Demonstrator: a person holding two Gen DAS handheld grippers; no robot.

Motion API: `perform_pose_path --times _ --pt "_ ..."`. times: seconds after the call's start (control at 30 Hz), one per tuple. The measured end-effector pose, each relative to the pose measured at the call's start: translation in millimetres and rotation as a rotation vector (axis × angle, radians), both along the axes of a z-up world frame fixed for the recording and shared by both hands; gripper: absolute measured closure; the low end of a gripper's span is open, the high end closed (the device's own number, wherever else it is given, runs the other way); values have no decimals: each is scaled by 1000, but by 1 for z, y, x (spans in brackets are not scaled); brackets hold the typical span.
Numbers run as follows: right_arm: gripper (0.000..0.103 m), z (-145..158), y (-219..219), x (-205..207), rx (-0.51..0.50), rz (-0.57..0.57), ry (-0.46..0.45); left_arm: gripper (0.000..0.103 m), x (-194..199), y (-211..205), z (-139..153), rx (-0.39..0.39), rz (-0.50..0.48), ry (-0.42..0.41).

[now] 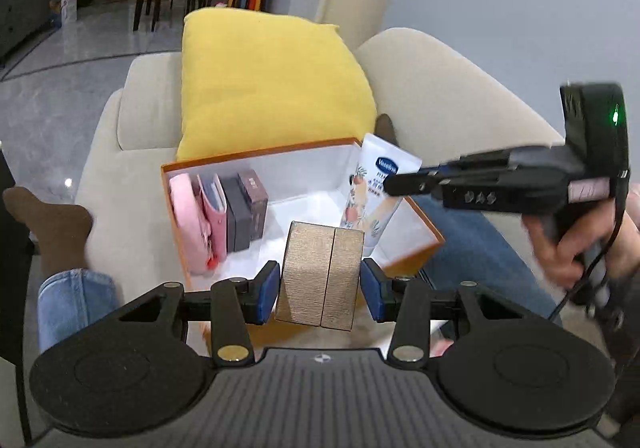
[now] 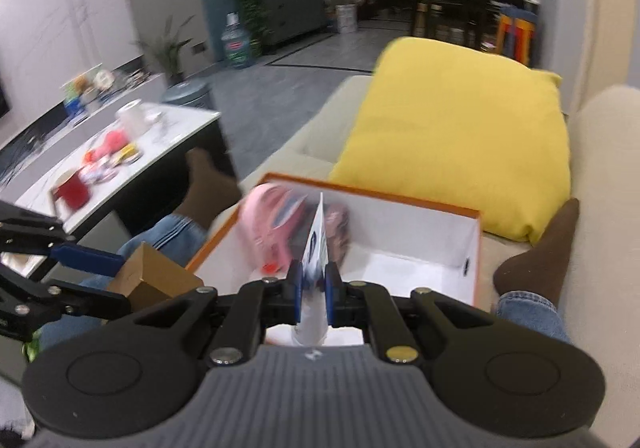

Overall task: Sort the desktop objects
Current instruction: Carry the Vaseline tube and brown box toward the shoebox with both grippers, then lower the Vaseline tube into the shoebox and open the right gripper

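Observation:
An orange box with a white inside rests on the sofa between my legs; it also shows in the right wrist view. My left gripper is shut on a gold-brown box at the orange box's near edge; that box also shows in the right wrist view. My right gripper is shut on a white Vaseline tube, held over the orange box; the tube stands at the box's right side in the left wrist view. Pink pouches and dark boxes stand inside at the left.
A yellow cushion lies behind the orange box on the beige sofa. A low table with a red mug, a white roll and small items stands to the left. My legs in jeans flank the box.

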State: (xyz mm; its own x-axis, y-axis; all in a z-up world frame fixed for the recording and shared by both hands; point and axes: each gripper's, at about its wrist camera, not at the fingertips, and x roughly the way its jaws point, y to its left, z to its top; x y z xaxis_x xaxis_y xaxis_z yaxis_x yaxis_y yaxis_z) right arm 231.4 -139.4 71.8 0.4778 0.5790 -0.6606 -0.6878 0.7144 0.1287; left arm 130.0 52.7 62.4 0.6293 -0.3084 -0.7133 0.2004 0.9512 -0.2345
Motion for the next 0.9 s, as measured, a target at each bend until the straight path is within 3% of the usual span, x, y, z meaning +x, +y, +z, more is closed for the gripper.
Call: perform_pose_path --times 0.27,0.47,0.9 --pt "92 -52 30 75 -61 -98 28 52 73 4 -36 -1 30 95" --pt "92 -82 51 113 -66 -108 66 52 99 17 -61 -1 55 150" --pt "92 -106 88 124 -84 -24 94 52 112 29 -80 -7 77 190"
